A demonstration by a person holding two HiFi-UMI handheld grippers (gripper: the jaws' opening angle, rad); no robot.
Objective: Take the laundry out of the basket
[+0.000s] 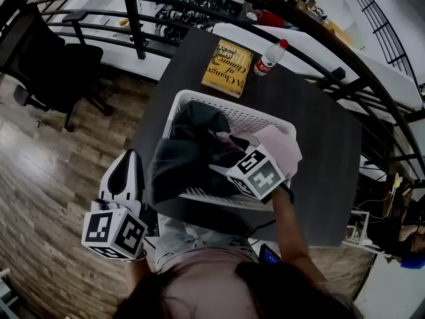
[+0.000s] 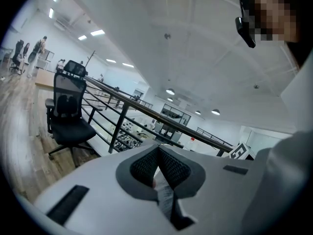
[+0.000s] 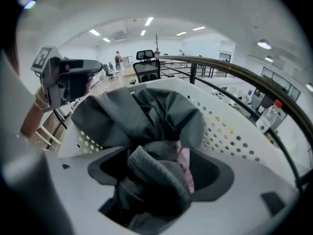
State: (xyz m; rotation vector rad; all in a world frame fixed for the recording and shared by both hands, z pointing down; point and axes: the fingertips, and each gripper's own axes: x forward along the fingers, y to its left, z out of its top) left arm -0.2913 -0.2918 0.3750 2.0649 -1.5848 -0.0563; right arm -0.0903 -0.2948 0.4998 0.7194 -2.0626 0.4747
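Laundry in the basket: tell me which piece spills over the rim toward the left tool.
The dark grey garment: it drapes over the basket rim nearest the left tool; the pink piece sits at the opposite corner.

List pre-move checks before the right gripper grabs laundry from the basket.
1. Right gripper fingers apart: ok, wide.
2. Cloth between them: ok, dark grey garment, not pinched.
3. Single garment lined up: cannot tell, pink garment shows beside it.
4. Left gripper clear of laundry basket: ok, shut, left of the table.
5. Book and plastic bottle out of the way: ok, behind the laundry basket.
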